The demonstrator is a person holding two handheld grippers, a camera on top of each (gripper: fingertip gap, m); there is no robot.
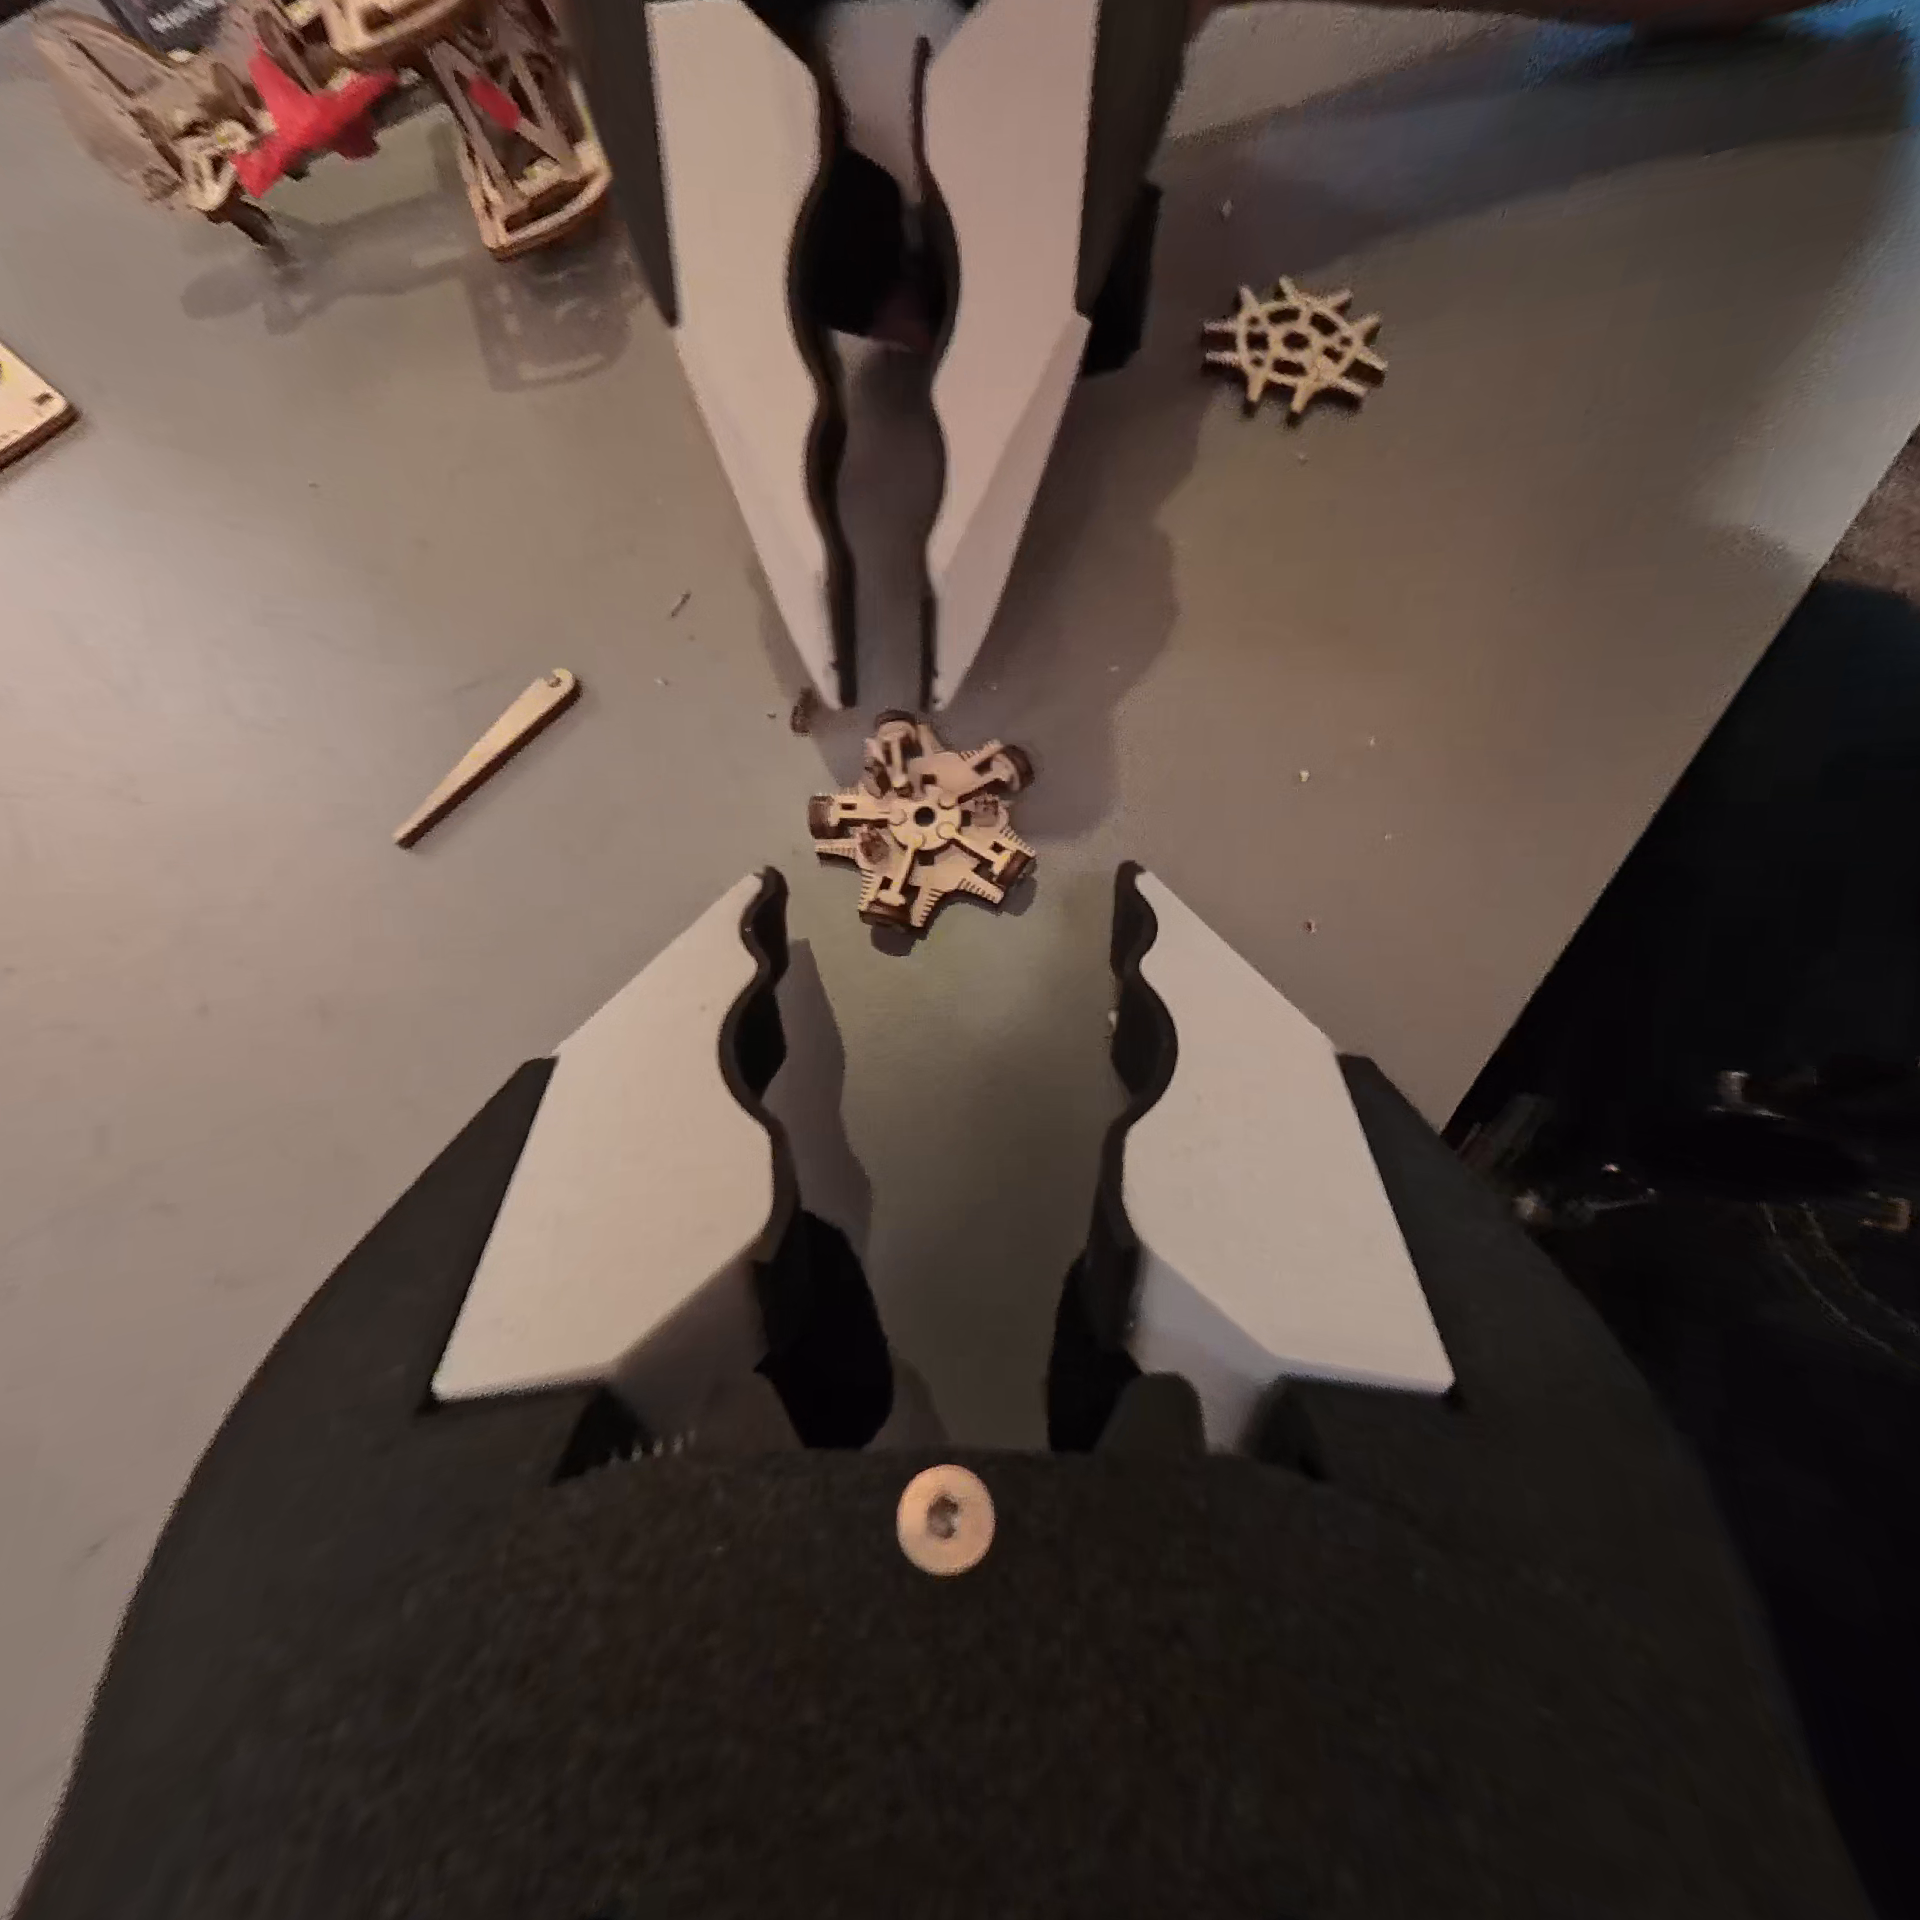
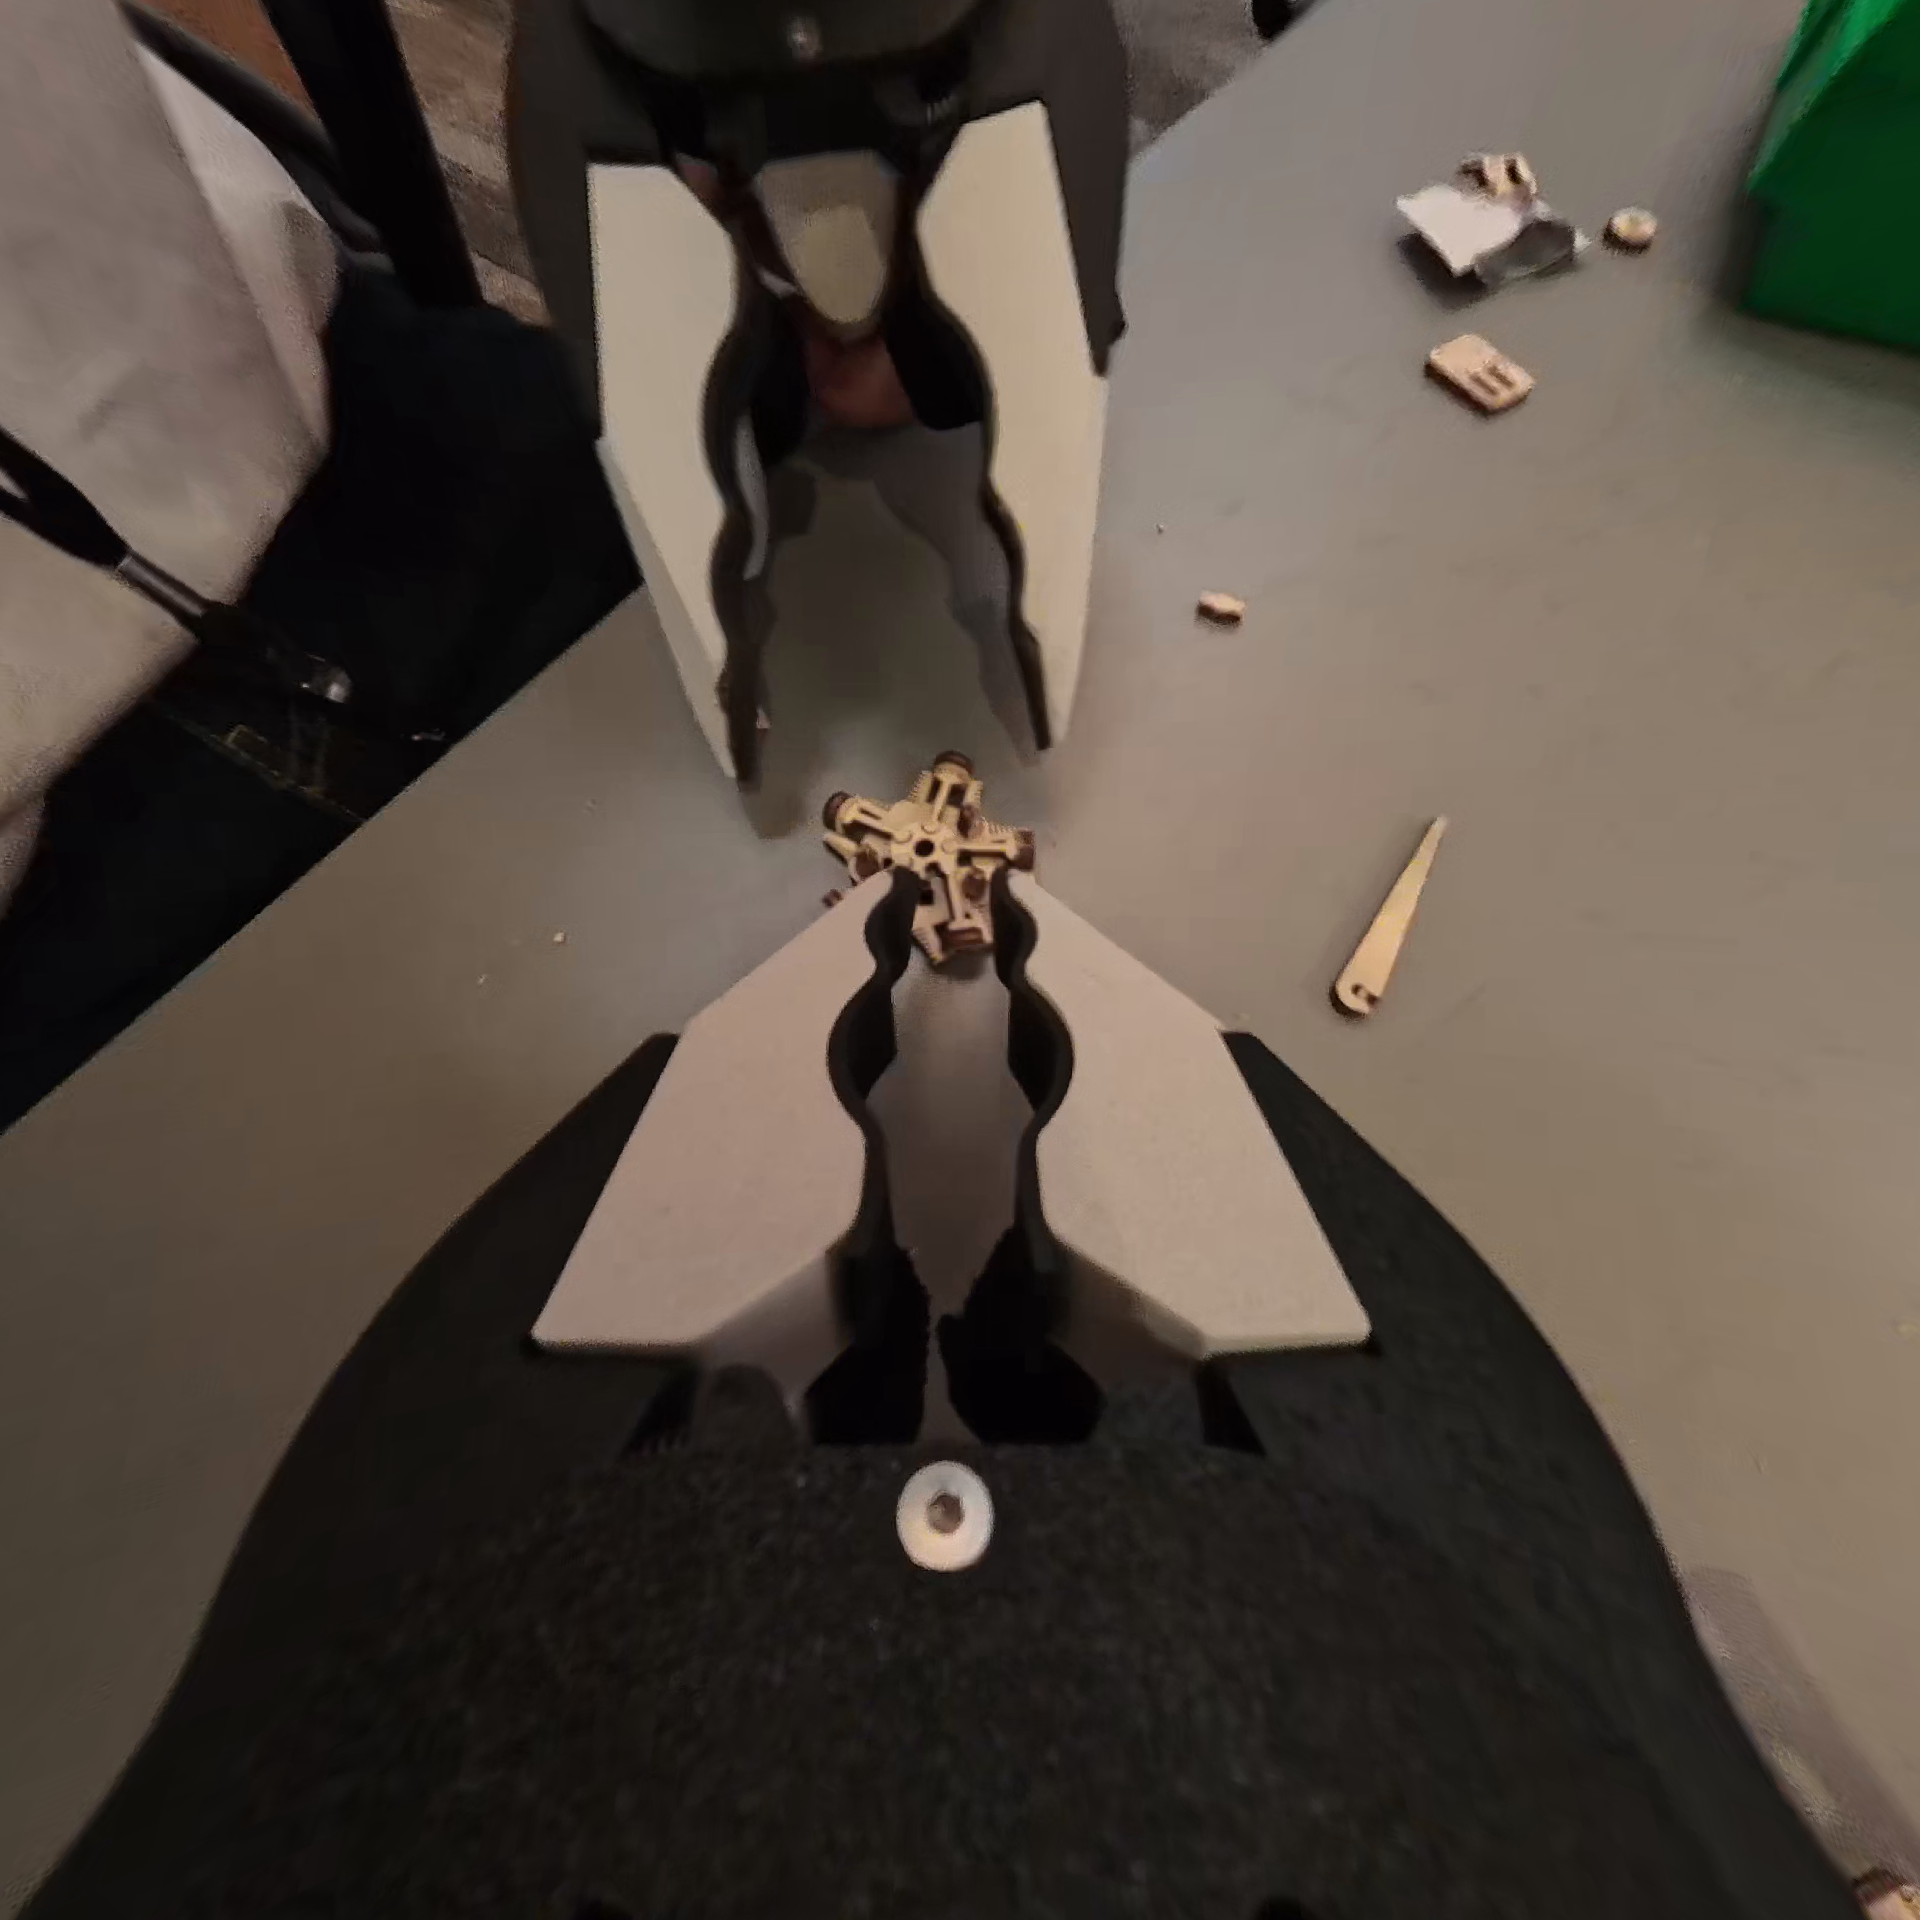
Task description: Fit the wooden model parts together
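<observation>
Black and grey, my left gripper (image 1: 945, 883) is closest to me, with its two jaws spread wide and nothing between them; just past its tips lies the small pale wooden star-shaped model part (image 1: 923, 831), flat on the grey table (image 1: 312, 582); my right gripper (image 1: 886, 701) points at the star from the far side. From the right wrist view, my right gripper (image 2: 945, 888) has its jaws nearly pressed together, with a thin gap left; the star part (image 2: 928, 844) sits right at its tips, but I cannot tell if they pinch it. Further out I see a thin pointed wooden stick (image 1: 486, 755), a flat wooden spoked wheel (image 1: 1295, 346), a half-built wooden model with red bits (image 1: 312, 114), and a green box (image 2: 1839, 177).
</observation>
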